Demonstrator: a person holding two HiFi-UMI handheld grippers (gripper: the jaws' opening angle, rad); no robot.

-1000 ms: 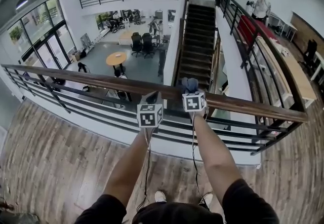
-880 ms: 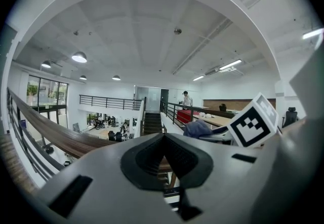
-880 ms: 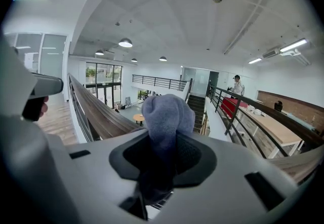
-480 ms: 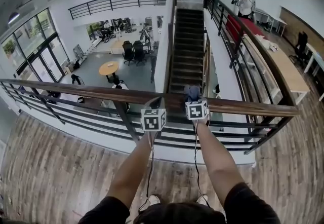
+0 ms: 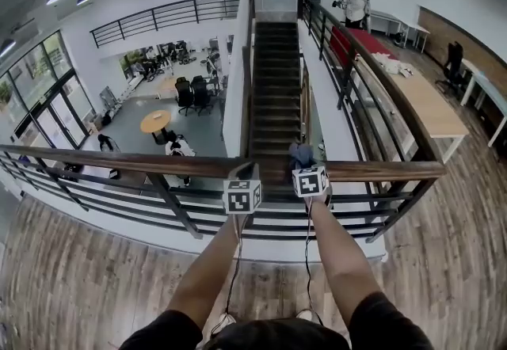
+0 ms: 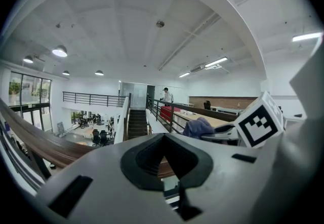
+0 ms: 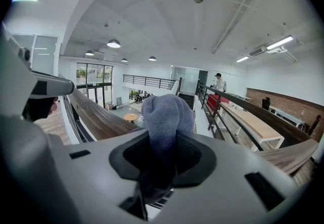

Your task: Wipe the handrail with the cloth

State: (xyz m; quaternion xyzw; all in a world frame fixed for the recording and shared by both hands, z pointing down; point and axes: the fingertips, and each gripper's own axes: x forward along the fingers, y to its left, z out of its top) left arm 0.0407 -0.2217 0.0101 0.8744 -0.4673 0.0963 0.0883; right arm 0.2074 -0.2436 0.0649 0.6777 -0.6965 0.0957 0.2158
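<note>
Directly under your right gripper point(image 5: 303, 164), whose jaws clamp the cloth point(image 5: 300, 153), the handrail point(image 5: 119, 157) runs crosswise, mostly leftward past your left gripper point(image 5: 244, 173), its jaws closed on nothing.

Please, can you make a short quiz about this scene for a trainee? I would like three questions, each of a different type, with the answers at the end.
1. Which one holds the cloth: the left tongs or the right tongs?
2. True or false: the top of the handrail is white metal.
3. The cloth is: A red, B grey-blue, C yellow.

Key
1. The right tongs. The left tongs are shut on nothing.
2. False. The top of the handrail is brown wood.
3. B
</note>
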